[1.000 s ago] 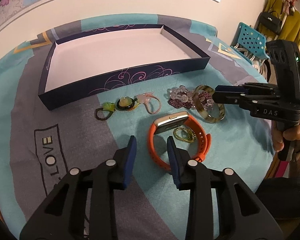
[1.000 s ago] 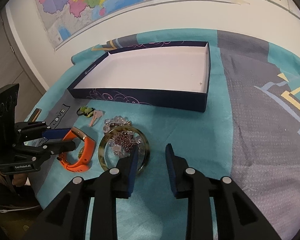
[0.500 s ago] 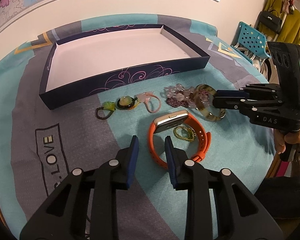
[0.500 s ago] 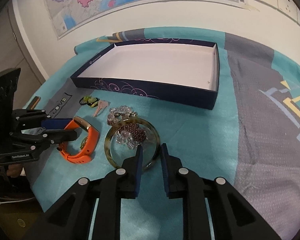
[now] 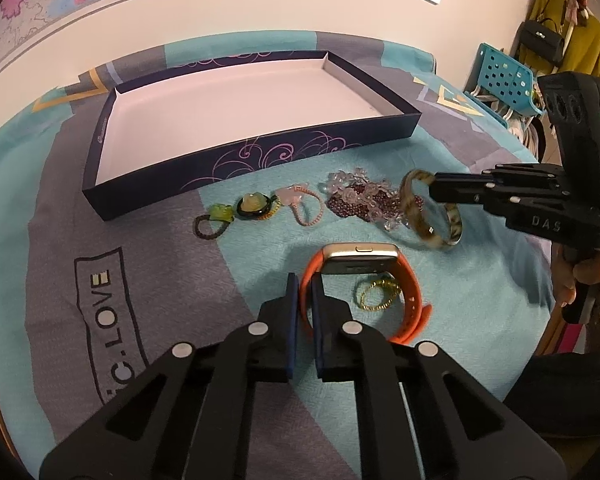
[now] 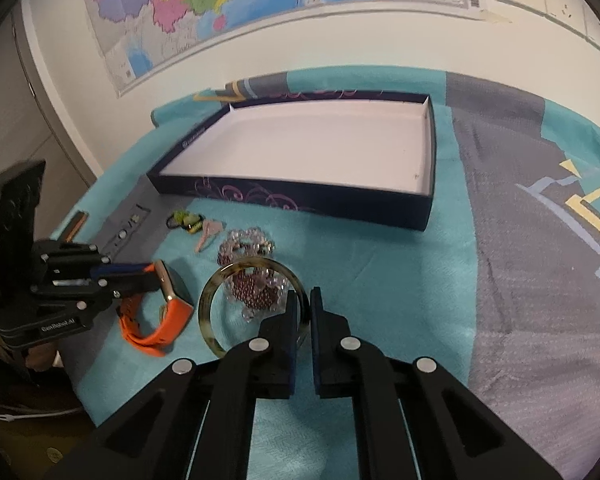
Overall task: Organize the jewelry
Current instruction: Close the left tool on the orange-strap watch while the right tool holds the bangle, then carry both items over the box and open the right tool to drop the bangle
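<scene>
Left gripper [image 5: 305, 280] clamps the orange watch [image 5: 364, 280] strap; right gripper [image 6: 305, 294] clamps the mottled bangle [image 6: 248, 308] rim.

Both sets of jaws have just closed on their pieces at lower centre of each view. The empty navy box [image 5: 260, 156] lies straight ahead, long axis across the frame, roughly equally near both hands. Cloth on the worktop reads "LOVE"; the right gripper's body reads "DAS".

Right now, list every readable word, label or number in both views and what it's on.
"LOVE", with "C." before it: printed on the tablecloth.
"DAS": on the right gripper body.
"GenRobot.AI", small, reading uncertain: on the left gripper body.
Wall map: place names and barcode sticker too small to read.
Box: small logo on its left wall, blurred; front shows swirls only, no words.
Watch: nothing readable.
</scene>
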The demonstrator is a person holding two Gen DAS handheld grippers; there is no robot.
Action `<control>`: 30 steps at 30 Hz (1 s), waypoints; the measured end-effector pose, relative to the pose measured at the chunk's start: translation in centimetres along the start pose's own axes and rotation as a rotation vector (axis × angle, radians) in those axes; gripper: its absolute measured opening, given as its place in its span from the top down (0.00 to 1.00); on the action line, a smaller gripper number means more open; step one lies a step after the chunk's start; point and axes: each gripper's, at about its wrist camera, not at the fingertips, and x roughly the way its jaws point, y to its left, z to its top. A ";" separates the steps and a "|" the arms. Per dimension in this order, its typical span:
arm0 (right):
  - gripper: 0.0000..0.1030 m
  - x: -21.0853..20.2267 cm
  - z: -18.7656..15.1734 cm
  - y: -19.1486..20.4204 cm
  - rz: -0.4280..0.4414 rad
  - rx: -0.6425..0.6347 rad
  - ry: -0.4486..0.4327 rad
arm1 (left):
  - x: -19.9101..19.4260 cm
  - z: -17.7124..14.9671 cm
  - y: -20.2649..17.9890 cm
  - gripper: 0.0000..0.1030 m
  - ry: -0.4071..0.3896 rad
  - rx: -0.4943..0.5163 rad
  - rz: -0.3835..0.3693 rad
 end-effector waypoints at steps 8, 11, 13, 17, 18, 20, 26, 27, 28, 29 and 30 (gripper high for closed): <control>0.95 -1.2 1.9 -0.3 0.014 0.016 -0.064 | -1.2 0.5 0.9 0.93 -0.030 -0.032 -0.019; 0.95 -1.2 3.0 -0.4 0.010 0.003 -0.083 | -1.8 1.2 1.4 0.93 -0.051 -0.041 -0.021; 0.95 -1.1 4.1 -0.4 0.003 -0.010 -0.094 | -2.1 1.9 1.9 0.93 -0.065 -0.046 -0.012; 0.95 -0.6 6.3 -0.9 -0.006 -0.022 -0.115 | -2.8 3.7 2.9 0.93 -0.098 -0.057 0.013; 0.95 -0.4 6.9 -1.1 -0.015 -0.024 -0.118 | -2.9 4.4 3.2 0.93 -0.109 -0.060 0.027; 0.95 0.1 8.0 -1.4 -0.026 -0.030 -0.122 | -3.0 5.5 3.8 0.93 -0.123 -0.066 0.036; 0.95 2.6 11.7 -2.3 -0.058 -0.034 -0.117 | -1.9 9.6 6.2 0.92 -0.149 -0.108 0.064; 0.95 3.3 12.5 -2.5 -0.060 -0.028 -0.113 | -1.6 10.0 6.5 0.92 -0.148 -0.117 0.062; 0.95 3.8 13.0 -2.6 -0.064 -0.027 -0.110 | -1.1 10.7 7.0 0.92 -0.146 -0.125 0.067; 0.95 4.4 13.6 -2.8 -0.070 -0.022 -0.105 | -0.6 11.3 7.3 0.92 -0.145 -0.128 0.077; 0.95 4.8 14.0 -2.9 -0.070 -0.019 -0.101 | -0.2 11.8 7.5 0.92 -0.144 -0.132 0.084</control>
